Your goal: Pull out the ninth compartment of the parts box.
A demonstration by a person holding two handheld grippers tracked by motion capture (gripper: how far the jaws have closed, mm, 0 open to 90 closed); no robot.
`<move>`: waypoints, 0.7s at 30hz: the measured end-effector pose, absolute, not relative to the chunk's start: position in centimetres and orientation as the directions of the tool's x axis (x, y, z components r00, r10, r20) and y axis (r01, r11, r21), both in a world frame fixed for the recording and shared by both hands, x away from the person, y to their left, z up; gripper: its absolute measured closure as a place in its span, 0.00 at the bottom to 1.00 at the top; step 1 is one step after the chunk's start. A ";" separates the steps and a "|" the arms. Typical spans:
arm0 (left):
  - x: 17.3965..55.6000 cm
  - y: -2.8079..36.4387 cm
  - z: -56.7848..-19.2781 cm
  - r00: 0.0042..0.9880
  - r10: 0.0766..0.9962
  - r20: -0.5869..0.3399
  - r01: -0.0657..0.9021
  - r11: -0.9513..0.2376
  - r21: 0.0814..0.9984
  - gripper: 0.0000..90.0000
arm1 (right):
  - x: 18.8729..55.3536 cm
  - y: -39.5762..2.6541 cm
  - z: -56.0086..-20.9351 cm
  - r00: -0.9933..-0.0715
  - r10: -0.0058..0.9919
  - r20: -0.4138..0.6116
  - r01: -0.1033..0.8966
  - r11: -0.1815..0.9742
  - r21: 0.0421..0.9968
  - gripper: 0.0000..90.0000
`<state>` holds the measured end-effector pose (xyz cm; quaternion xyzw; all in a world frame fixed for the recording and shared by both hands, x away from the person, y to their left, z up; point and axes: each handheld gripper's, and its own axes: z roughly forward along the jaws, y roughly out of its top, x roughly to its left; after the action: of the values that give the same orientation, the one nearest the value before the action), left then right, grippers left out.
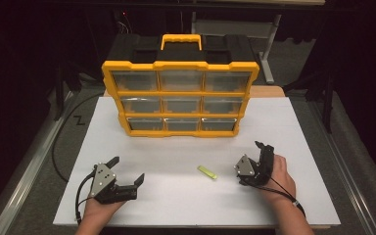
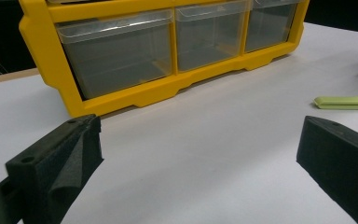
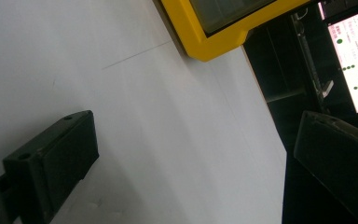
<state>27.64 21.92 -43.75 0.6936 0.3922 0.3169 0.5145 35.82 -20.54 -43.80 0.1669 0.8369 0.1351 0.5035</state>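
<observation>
Left gripper [image 1: 126, 170] rests near the white table's [image 1: 293, 147] front-left corner, jaws wide apart, holding nothing; right gripper [image 1: 264, 149] near the front-right, tilted on its side, jaws apart, holding nothing; small flat lime-green plastic strip [image 1: 207, 172] lies between them toward the front edge; yellow-framed plastic drawer organiser [image 1: 180, 92] stands at the back edge.

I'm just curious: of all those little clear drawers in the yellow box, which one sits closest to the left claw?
The bottom-left drawer of the yellow organizer: lowest row, left end, the corner nearest the left claw. All nine drawers look shut.
</observation>
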 end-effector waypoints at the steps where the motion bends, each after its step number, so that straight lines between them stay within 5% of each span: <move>1: 27.6 21.9 -43.8 0.492 0.870 0.036 0.219 -0.164 0.962 0.01 | 35.8 -20.5 -43.8 -0.435 0.401 -0.806 0.135 0.914 0.382 0.01; 21: 27.7 22.0 -43.8 0.493 0.869 0.029 0.216 -0.155 0.964 0.01 | 35.2 -19.5 -43.9 -0.409 0.245 -0.879 0.072 0.969 0.236 0.01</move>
<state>27.66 21.96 -43.84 0.6915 0.3924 0.3152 0.5181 35.18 -19.55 -43.93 0.0947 0.8356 0.0808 0.5351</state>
